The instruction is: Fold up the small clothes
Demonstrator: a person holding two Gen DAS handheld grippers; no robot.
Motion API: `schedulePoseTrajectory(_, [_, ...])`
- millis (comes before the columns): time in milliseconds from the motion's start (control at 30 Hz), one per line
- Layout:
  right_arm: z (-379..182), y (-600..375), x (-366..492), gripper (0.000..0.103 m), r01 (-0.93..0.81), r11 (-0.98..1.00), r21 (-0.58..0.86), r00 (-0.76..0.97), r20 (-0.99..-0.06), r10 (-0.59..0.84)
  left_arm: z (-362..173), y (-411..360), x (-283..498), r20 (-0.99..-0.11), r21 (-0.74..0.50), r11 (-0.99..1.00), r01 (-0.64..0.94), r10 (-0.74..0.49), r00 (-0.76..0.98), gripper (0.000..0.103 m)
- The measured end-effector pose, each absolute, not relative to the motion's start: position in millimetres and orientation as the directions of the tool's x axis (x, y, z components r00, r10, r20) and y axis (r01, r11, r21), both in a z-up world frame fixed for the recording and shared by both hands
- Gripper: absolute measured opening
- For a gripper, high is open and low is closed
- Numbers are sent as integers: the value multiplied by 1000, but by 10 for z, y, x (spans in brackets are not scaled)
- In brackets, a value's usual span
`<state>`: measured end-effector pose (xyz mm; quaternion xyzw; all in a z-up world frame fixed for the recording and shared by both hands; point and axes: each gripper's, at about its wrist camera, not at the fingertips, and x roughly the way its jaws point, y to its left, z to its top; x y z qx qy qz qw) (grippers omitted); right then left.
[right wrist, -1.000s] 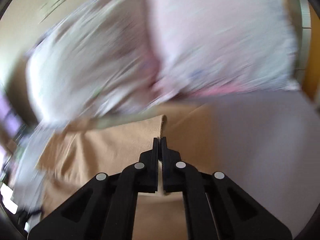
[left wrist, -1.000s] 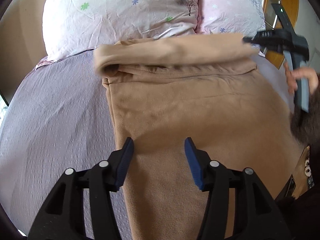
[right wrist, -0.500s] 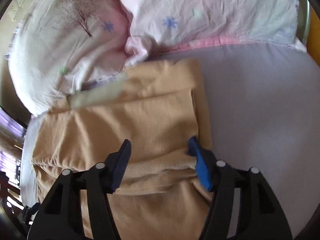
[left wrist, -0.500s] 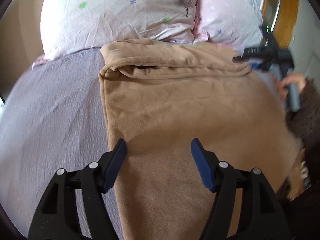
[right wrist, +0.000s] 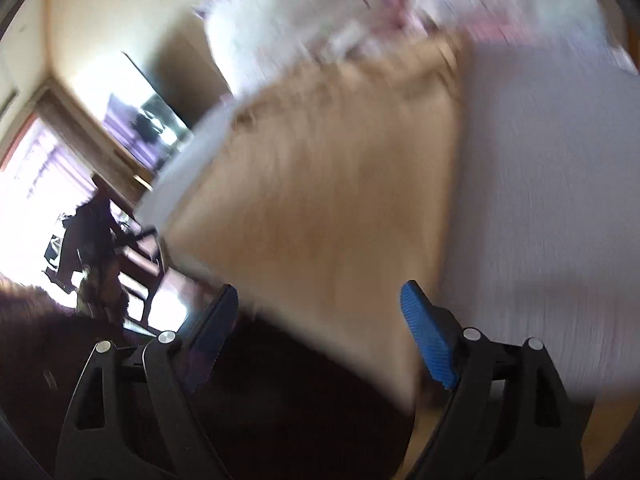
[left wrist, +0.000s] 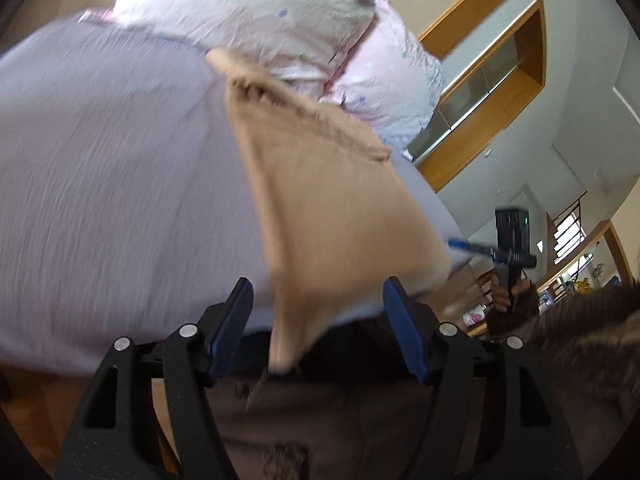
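A tan garment (left wrist: 328, 208) lies flat on the lilac bed (left wrist: 120, 184), its far end folded over near the pillows and its near end hanging over the bed's edge. It also shows, blurred, in the right wrist view (right wrist: 328, 200). My left gripper (left wrist: 320, 320) is open and empty, drawn back over the garment's near end. My right gripper (right wrist: 320, 320) is open and empty, also drawn back at the near end. The right gripper also shows in the left wrist view (left wrist: 508, 252), off the bed's right side.
Two pale floral pillows (left wrist: 280, 20) lie at the head of the bed. A wood-framed window (left wrist: 488, 92) and wall stand to the right. The person's dark brown clothing (left wrist: 360, 420) fills the foreground. A bright window (right wrist: 48, 184) is at the left in the right wrist view.
The right gripper opened and let go of the garment's folded edge. Both grippers pulled back from the garment toward the bed's near edge and tilted. Both views are now blurred by motion.
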<state>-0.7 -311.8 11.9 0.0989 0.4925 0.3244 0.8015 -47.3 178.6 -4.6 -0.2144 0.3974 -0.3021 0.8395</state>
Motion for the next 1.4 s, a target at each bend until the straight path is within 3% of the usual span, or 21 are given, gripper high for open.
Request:
schedulePoseTrajectory(167, [-272,-3478,-276,85,-283,813,510,287,-763,579,-394,1686,-459,-620,-597,755,270,-648,443,67])
schedulePoseTrajectory(300, [-532,-3486,-240,84,-273,749,604,260,-703,662,-500,1558,-331,-580,-648,714,267,-689,434,66])
schedulePoseTrajectory(333, [-612,-3449,-213,75,-282,711,644,248,-667,703,-517,1537,-299,-569,-660,704,261,-696,438,66])
schedulePoseTrajectory(367, [-665,-3420,-204,69,-286,689,666,237,-648,724,-555,1518,-246,-558,-681,692,241,-703,441,57])
schedulePoseTrajectory(400, [-742,-3367,-176,42,-290,666,687,216,-631,745,-591,1508,-212,-550,-700,678,222,-711,437,48])
schedulePoseTrajectory(433, [-794,-3311,-173,6,-300,643,704,186,-618,764,-635,1509,-173,-542,-723,661,201,-723,428,23])
schedulePoseTrajectory(467, [-827,-3258,-192,6,-317,629,710,167,-611,774,-683,1506,-152,-531,-749,637,182,-741,412,6])
schedulePoseTrajectory(500, [-807,-3251,-201,6,-337,614,714,163,-598,785,-704,1509,-169,-524,-764,623,168,-750,403,4])
schedulePoseTrajectory(667, [-241,-3226,-211,6,-471,545,693,257,-483,837,-241,1484,-247,-444,-769,584,258,-780,441,4])
schedulePoseTrajectory(800, [438,-3151,153,5,-572,591,569,421,-415,807,374,1549,65,-374,-721,602,343,-755,539,4])
schedulePoseTrajectory(1000, [1044,-3145,1382,5,-526,669,525,638,-276,719,739,1773,1269,-324,-753,613,237,-660,678,4])
schedulePoseTrajectory(1067, [990,-3106,1919,5,-436,705,559,679,-310,666,668,1757,1826,-364,-757,633,163,-615,699,4])
schedulePoseTrajectory(1167, [729,-2960,2697,5,-300,795,527,705,-439,557,427,1746,2514,-446,-754,656,46,-562,696,4])
schedulePoseTrajectory(1400, [59,-3000,3529,6,-24,835,549,636,-637,436,8,1736,3210,-526,-781,615,-113,-548,651,5])
